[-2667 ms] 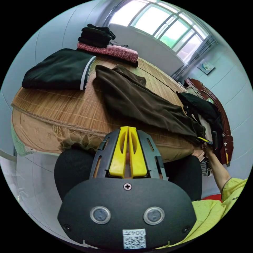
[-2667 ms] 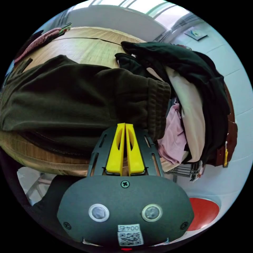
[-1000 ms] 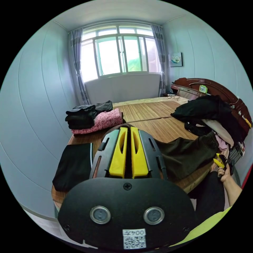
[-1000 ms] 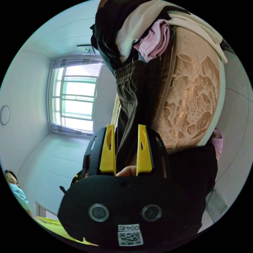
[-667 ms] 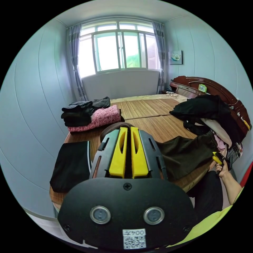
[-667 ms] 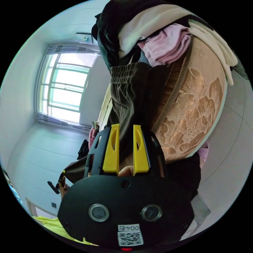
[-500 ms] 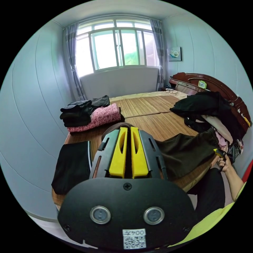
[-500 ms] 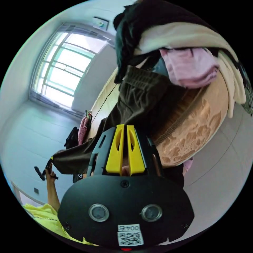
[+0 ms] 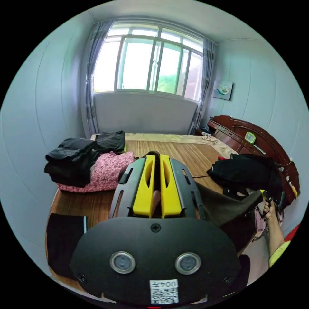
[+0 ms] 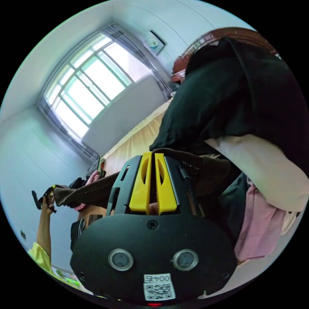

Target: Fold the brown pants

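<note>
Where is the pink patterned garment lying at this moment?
In the left gripper view, the pink garment lies on the bed, left of the gripper, against the black folded pile.

No legible text, small coded stickers on both gripper housings unread

Mat-covered bed (image 9: 180,151), folded clothes (image 9: 87,161)

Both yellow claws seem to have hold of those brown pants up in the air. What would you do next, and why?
Probably carry one end over to meet the other. The left gripper and right gripper each pinch an end of the brown pants, stretched between them above the bed, so halving looks natural.
</note>
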`<action>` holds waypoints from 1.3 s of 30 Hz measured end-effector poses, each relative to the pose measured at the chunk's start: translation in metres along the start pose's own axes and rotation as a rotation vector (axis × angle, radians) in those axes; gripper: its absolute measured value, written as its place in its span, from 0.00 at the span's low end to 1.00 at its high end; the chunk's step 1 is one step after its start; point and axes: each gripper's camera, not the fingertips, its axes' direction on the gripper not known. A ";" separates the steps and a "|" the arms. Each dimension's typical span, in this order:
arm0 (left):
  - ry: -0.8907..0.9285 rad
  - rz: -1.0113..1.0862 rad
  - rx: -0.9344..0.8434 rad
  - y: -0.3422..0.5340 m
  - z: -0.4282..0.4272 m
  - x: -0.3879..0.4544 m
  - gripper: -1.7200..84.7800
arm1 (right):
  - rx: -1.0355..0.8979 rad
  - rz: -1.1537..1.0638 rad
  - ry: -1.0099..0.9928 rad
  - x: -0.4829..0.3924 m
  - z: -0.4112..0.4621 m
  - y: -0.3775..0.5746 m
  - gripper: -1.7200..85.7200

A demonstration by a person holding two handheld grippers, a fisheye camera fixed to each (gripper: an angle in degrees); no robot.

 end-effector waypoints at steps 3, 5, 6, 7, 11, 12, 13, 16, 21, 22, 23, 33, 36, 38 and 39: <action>0.028 -0.115 -0.249 -0.023 0.103 -0.018 0.10 | -0.112 0.126 0.042 0.022 0.076 -0.026 0.03; 0.150 -0.265 -0.414 -0.004 0.165 -0.036 0.10 | -0.148 0.246 0.005 0.040 0.107 -0.022 0.04; 0.234 -0.309 -0.437 0.004 0.177 -0.040 0.10 | -0.148 0.325 -0.059 0.048 0.118 -0.014 0.04; 0.408 -0.392 -0.453 0.023 0.196 -0.046 0.10 | -0.136 0.350 -0.086 0.050 0.120 -0.010 0.04; 0.494 -0.409 -0.328 0.083 0.181 -0.055 0.08 | -0.054 0.107 -0.173 -0.003 0.090 0.027 0.10; 0.494 -0.391 -0.311 0.092 0.172 -0.056 0.07 | -0.090 -0.030 -0.240 -0.034 0.079 0.050 0.11; 0.490 -0.339 -0.287 0.111 0.149 -0.057 0.06 | -0.120 -0.097 -0.270 -0.052 0.074 0.064 0.11; 0.359 -0.206 -0.262 0.177 0.074 -0.056 0.04 | -0.275 -0.374 -0.349 -0.141 0.053 0.161 0.12; -0.089 -0.085 -0.146 0.308 -0.058 -0.051 0.03 | -0.523 -0.674 -0.405 -0.283 0.062 0.339 0.14; -0.148 -0.116 -0.154 0.337 -0.076 -0.054 0.03 | -0.537 -0.710 -0.406 -0.300 0.065 0.354 0.15; -0.165 -0.155 -0.180 0.363 -0.087 -0.057 0.03 | -0.559 -0.797 -0.391 -0.336 0.074 0.382 0.16; -0.046 -0.364 -0.162 0.456 -0.131 -0.062 0.02 | -0.637 -1.295 0.079 -0.503 0.172 0.485 0.11; -0.062 -0.350 -0.164 0.467 -0.136 -0.061 0.02 | -0.747 -1.206 0.026 -0.502 0.188 0.460 0.05; -0.098 -0.325 -0.158 0.473 -0.138 -0.058 0.02 | -0.772 -0.980 -0.078 -0.489 0.192 0.414 0.04; -0.113 -0.310 -0.157 0.473 -0.138 -0.056 0.02 | -0.763 -0.703 -0.188 -0.462 0.191 0.368 0.04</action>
